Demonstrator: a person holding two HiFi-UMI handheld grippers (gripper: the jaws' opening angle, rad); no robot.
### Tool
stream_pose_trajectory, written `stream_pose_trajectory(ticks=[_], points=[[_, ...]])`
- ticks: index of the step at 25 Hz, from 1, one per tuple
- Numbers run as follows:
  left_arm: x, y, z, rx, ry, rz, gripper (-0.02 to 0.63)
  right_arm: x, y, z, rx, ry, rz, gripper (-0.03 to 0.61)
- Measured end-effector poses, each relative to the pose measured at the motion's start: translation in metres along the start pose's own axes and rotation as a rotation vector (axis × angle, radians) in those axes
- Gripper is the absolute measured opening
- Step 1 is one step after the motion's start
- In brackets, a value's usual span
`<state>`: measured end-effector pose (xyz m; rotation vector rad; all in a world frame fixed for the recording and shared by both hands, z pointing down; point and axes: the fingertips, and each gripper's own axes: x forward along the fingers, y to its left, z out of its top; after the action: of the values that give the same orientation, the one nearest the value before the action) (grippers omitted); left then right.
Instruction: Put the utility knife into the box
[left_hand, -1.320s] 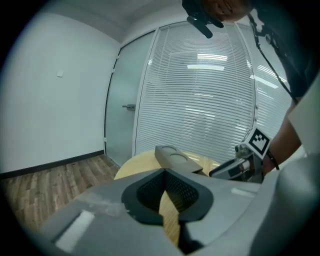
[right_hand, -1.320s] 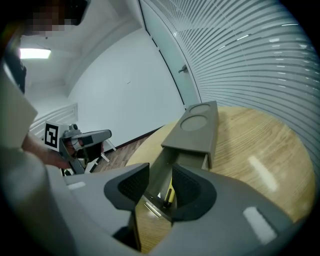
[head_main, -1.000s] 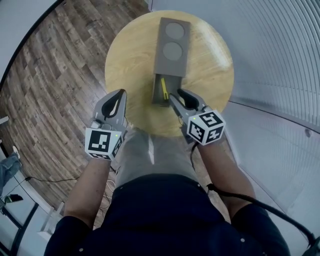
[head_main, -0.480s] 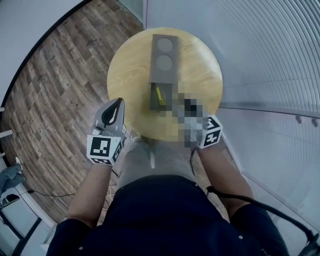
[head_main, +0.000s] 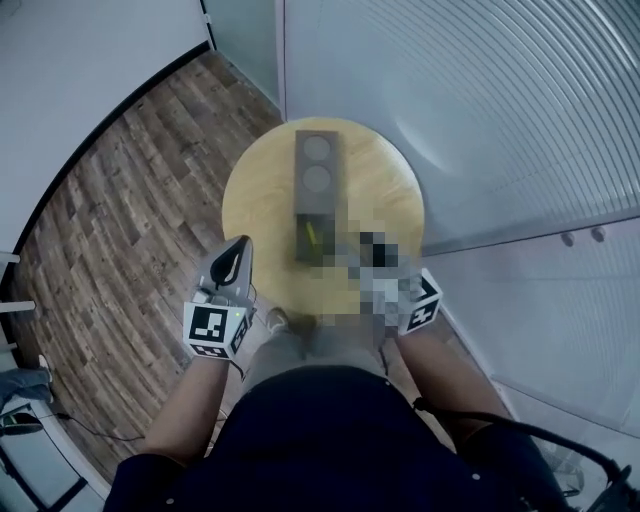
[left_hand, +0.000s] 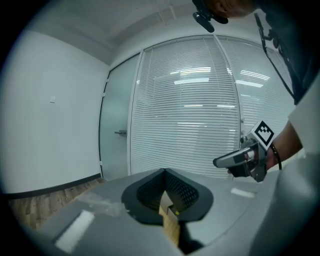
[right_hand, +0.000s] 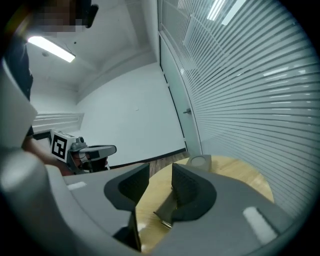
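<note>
Utility knife (head_main: 311, 234) in box (head_main: 316, 175), head view only; left tongs (head_main: 240, 246) together, right tongs (right_hand: 160, 174) apart, empty.

Left gripper (left_hand: 165, 175): jaws together, nothing held.
Right gripper (right_hand: 160, 180): jaws apart, nothing between.
Forearms (head_main: 188, 395): both extended forward, well apart.

A round tabletop (head_main: 260, 200) sits at the centre of the head view. A wooden floor (head_main: 110, 200) lies to its left, and a wall of blinds (head_main: 480, 120) stands behind it and to its right. A long box (head_main: 316, 165) lies on the tabletop, running from the far edge toward the person. The utility knife (head_main: 310, 234) lies inside the box's near end. The left gripper (head_main: 240, 250) is at the tabletop's near-left edge, apart from the box. The right gripper (right_hand: 160, 172) is at the near right, its fingers (right_hand: 190, 187) pointing along the box.
</note>
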<state>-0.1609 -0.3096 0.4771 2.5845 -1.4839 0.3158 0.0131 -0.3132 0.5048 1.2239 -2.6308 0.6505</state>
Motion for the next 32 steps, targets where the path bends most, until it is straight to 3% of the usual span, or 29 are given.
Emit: stream_pose_trajectory(ticks=[7,20,26,32], points=[[-0.018,-0.013,0.036,0.020,-0.063,0.001,0.003,-0.041,0.001,0.022,-0.011,-0.086,-0.053,0.149],[-0.045,-0.035,0.074,0.030,-0.133,0.005,0.003,-0.091,0.023,0.053,-0.177,-0.208,-0.091,0.115],[-0.036,-0.042,0.082,0.038,-0.143,-0.005,0.003,-0.111,0.016,0.073,-0.209,-0.286,-0.138,0.050],[-0.038,-0.051,0.103,0.074,-0.187,-0.010,0.003,-0.118,0.016,0.079,-0.229,-0.284,-0.142,0.009]])
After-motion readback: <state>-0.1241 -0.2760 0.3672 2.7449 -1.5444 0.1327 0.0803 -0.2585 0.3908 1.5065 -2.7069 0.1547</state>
